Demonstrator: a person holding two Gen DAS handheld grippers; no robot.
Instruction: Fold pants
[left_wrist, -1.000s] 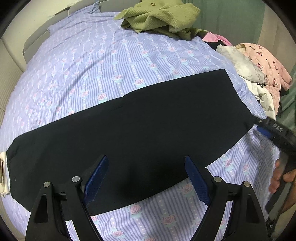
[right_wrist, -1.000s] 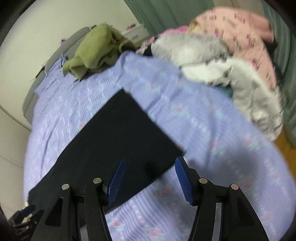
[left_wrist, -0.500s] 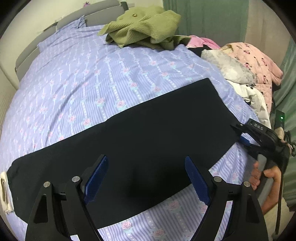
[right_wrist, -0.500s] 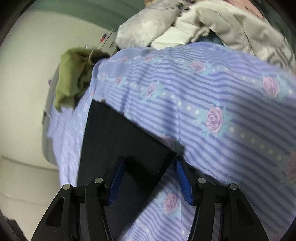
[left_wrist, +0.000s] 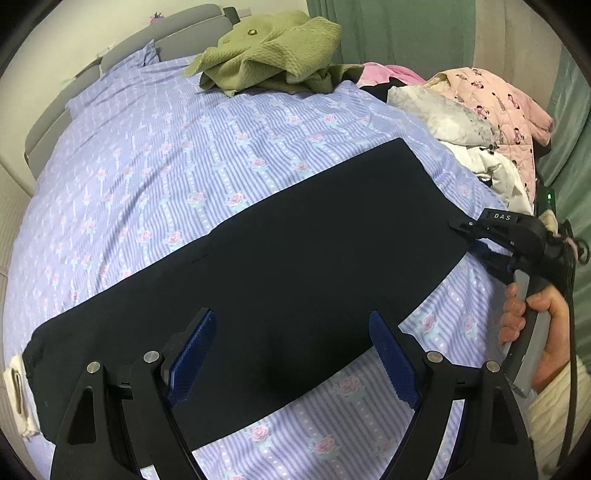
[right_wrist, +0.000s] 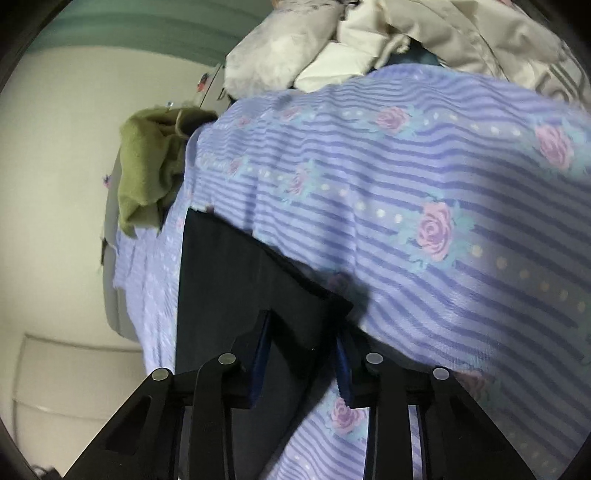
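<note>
Lying flat on the striped rose-print bed (left_wrist: 155, 177), smooth dark pants (left_wrist: 295, 266); left gripper (left_wrist: 291, 354) gapes, "DAS"-marked right gripper (right_wrist: 303, 354) straddles their corner, part-closed.

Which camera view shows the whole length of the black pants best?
The left wrist view. There the black pants lie flat across the striped bedsheet, visible almost end to end. The right wrist view shows only the end of the pants where the right gripper straddles a corner.
</note>
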